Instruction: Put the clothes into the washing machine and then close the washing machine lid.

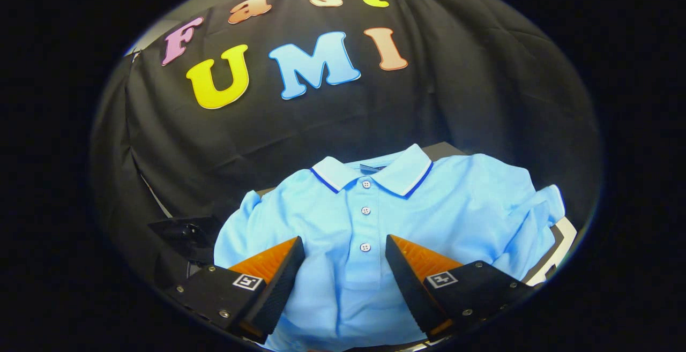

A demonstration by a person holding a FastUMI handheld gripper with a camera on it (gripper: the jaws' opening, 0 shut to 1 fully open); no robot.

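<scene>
A light blue polo shirt (386, 218) lies spread out, front up, on a dark surface just ahead of and under my fingers. Its white collar with a dark blue stripe points away from me, and three buttons run down the placket between the fingers. My gripper (345, 245) is open above the shirt's chest, one finger on each side of the placket. Whether the fingertips touch the cloth I cannot tell. The right sleeve is bunched up at the shirt's far right side.
A dark surface (442, 150) shows behind the collar, and a white-edged part of it (563, 237) shows beside the bunched sleeve. A small black object (185, 232) sits left of the shirt. Black cloth wall stands close behind.
</scene>
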